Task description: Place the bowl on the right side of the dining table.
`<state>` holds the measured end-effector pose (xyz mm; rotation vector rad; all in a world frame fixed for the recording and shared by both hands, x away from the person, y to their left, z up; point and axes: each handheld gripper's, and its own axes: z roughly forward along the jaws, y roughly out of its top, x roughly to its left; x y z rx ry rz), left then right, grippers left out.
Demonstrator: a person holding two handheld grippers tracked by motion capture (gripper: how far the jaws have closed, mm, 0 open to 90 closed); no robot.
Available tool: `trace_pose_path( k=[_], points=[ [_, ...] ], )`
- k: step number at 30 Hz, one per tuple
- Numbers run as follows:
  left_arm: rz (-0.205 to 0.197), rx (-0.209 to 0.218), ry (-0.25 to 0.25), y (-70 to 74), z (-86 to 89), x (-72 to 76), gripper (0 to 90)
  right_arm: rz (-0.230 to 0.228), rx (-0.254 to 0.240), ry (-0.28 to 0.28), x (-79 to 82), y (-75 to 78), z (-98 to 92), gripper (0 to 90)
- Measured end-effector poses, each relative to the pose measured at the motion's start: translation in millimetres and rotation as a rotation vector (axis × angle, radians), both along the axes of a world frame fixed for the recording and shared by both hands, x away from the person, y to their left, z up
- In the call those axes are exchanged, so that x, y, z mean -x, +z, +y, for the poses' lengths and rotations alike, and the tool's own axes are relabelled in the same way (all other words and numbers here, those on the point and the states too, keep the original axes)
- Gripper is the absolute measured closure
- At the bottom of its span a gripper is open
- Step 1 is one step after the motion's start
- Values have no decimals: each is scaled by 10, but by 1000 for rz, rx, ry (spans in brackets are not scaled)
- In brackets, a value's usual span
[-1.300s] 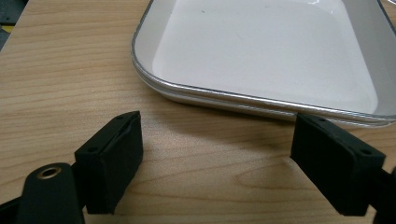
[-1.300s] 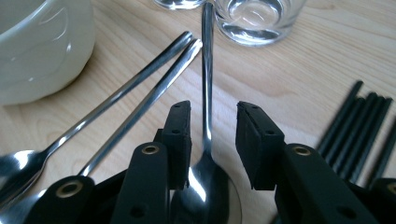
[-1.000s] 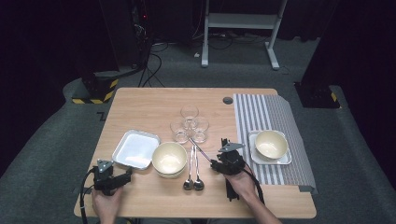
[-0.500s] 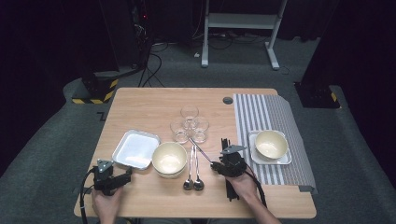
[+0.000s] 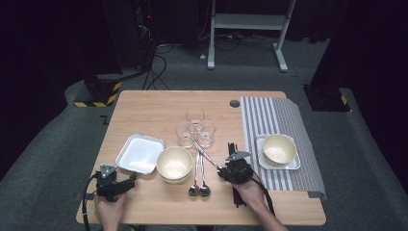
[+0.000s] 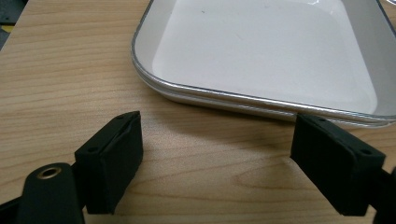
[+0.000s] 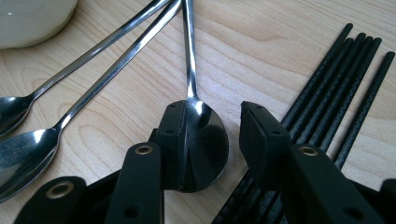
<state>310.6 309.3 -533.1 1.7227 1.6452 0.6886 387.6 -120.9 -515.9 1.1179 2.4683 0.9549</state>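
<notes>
Three steel spoons lie near the table's middle. Two of them (image 5: 195, 178) lie side by side, and the third spoon (image 5: 209, 156) lies slanted. Its bowl (image 7: 205, 140) sits between the jaws of my right gripper (image 5: 223, 169), resting against the left pad with a gap to the right pad. Those jaws have just been closing a little around it. Black chopsticks (image 7: 336, 93) lie just right of that gripper. My left gripper (image 5: 131, 182) rests open near the front left edge, its jaws wide apart before the white square tray (image 6: 261, 56) with nothing between them.
A cream bowl (image 5: 174, 162) stands between the tray and the spoons. Three glasses (image 5: 195, 127) cluster behind the spoons. On the right, a striped mat (image 5: 279, 120) carries a white plate (image 5: 262, 162) with another cream bowl (image 5: 279, 148).
My right gripper has shifted only slightly around the slanted spoon's bowl. The left gripper has stayed where it was.
</notes>
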Motion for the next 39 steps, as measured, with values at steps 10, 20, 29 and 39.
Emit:
trace_pose_path(
  k=[10, 20, 29, 39],
  points=[
    [3, -6, 0, 1, -4, 0, 171, 10, -1, 8, 3, 6, -20, 671],
    [0, -4, 4, -2, -10, -2, 172, 14, 0, 23, -10, 11, -38, 726],
    [0, -5, 3, -1, -10, -2, 172, 20, -8, 29, -9, 31, -54, 785],
    [1, -6, 3, -1, -12, -2, 171, 14, -26, 39, 4, 50, -74, 828]
  ],
)
